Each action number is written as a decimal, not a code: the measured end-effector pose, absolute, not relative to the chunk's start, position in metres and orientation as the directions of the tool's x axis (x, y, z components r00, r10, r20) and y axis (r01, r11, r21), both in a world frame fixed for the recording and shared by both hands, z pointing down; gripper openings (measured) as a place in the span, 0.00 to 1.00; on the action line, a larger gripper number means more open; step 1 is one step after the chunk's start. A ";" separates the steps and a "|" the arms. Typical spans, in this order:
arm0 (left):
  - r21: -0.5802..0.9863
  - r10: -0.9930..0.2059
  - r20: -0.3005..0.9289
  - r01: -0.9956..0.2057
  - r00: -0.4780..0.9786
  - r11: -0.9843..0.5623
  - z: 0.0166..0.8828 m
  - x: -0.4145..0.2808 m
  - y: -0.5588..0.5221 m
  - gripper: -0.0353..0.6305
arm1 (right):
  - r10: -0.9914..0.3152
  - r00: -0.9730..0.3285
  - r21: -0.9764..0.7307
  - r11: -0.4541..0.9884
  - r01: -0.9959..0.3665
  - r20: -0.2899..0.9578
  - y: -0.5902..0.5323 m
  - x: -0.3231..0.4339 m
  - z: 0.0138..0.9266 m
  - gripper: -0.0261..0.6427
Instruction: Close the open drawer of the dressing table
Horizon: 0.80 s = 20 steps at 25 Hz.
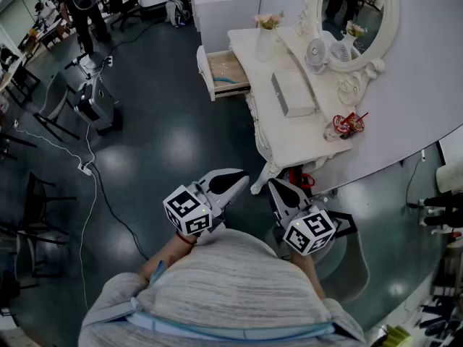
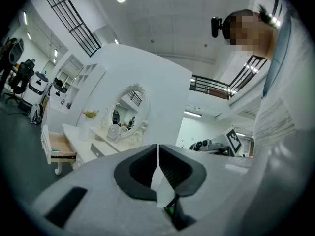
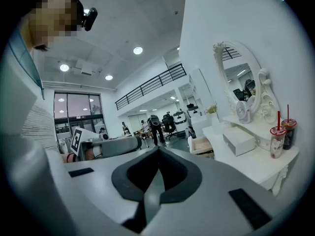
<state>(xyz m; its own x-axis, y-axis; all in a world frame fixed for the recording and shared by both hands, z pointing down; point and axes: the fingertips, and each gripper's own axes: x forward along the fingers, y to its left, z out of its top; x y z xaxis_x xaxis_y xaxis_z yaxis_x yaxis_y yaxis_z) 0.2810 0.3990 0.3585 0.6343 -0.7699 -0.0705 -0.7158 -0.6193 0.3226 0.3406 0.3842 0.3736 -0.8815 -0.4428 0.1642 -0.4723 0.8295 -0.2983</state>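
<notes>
The white dressing table (image 1: 289,132) stands against the curved wall at upper right of the head view. Its drawer (image 1: 224,71) is pulled out at the far end, showing a wooden inside. My left gripper (image 1: 235,183) and right gripper (image 1: 282,190) hover close to my body, well short of the table, both shut and empty. In the left gripper view the jaws (image 2: 157,146) meet tip to tip, with the open drawer (image 2: 59,149) far off at left. The right gripper view shows its jaws (image 3: 158,149) together and the drawer (image 3: 202,145) beyond them.
On the tabletop stand a flower vase (image 1: 266,38), a small fan (image 1: 316,53), a white box (image 1: 293,92) and red-strawed cups (image 1: 347,126) under an oval mirror (image 1: 358,13). A grey machine (image 1: 94,103), floor cables (image 1: 90,186) and a person (image 1: 83,6) are at left.
</notes>
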 end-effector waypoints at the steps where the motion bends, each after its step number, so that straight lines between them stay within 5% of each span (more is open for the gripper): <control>1: 0.323 -0.769 -0.070 -0.715 0.635 -0.620 0.359 0.281 0.400 0.09 | -0.442 -0.882 -0.299 0.829 -0.472 0.164 0.385 0.341 0.374 0.05; 20: 0.339 -0.744 -0.059 -0.688 0.665 -0.642 0.365 0.295 0.401 0.09 | -0.463 -0.869 -0.308 0.813 -0.495 0.175 0.387 0.352 0.378 0.05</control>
<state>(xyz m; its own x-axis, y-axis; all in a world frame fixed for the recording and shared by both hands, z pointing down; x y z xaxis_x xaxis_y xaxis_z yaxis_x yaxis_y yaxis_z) 0.2947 0.4011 0.3645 0.6653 -0.7443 -0.0589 -0.6880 -0.6418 0.3389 0.3518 0.3868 0.3777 -0.8689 -0.4629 0.1751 -0.4949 0.8125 -0.3080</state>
